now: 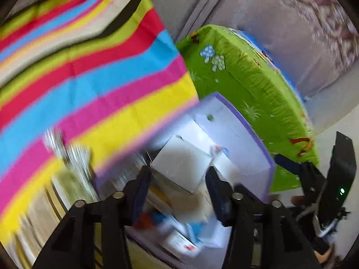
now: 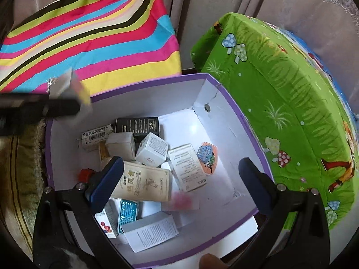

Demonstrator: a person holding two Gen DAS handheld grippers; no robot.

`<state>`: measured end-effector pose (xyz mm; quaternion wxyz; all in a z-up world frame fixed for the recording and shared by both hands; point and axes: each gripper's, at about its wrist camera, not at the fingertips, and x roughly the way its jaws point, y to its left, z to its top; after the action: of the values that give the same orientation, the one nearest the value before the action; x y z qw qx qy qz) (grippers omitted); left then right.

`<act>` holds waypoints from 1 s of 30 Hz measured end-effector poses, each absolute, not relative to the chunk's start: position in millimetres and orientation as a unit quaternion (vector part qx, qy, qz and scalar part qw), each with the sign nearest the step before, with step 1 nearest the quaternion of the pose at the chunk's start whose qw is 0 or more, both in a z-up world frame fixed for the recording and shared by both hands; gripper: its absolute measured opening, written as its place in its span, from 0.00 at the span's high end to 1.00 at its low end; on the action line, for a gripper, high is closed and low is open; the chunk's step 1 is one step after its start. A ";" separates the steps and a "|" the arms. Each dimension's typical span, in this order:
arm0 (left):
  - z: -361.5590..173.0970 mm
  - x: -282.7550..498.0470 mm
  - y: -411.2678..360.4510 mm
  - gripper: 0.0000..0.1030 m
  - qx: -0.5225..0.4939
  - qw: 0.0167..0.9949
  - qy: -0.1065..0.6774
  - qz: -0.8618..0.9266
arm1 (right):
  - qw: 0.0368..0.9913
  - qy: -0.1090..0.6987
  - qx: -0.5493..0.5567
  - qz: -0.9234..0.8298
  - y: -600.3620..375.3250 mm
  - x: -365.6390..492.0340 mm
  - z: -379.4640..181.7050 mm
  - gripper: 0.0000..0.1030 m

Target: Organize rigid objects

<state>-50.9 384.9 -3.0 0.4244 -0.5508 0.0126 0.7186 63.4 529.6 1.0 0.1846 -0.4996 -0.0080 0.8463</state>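
A purple-rimmed white cardboard box (image 2: 226, 94) holds several small cartons, among them a black one (image 2: 138, 125), a white cube (image 2: 152, 149) and a cream one with Chinese print (image 2: 143, 182). My left gripper (image 1: 178, 174) is shut on a white carton (image 1: 181, 164) and holds it above the box (image 1: 249, 125); it also shows in the right wrist view (image 2: 67, 85) at the box's far left corner. My right gripper (image 2: 181, 177) is open and empty over the box's inside. The left wrist view is blurred.
A striped cloth-covered block (image 2: 89, 38) stands behind the box on the left. A green cartoon-print cushion (image 2: 280, 85) leans along the box's right side. Grey curtains (image 2: 202, 11) hang behind. A striped rug (image 2: 20, 179) lies at the left.
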 end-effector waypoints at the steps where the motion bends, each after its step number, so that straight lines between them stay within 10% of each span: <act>1: -6.0 -48.0 379.6 0.39 -0.558 0.419 0.001 0.716 | 0.188 -0.010 -0.499 0.846 528.4 65.5 2.4 0.00; 30: 12.8 28.8 320.7 0.01 -0.508 0.388 -0.030 0.769 | 0.205 -0.008 -0.485 0.850 506.4 111.2 31.6 0.00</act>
<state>28.8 320.7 12.8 0.3877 -0.5075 -0.0297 0.7689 111.2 506.4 31.6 0.2047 -0.4852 -0.0080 0.8500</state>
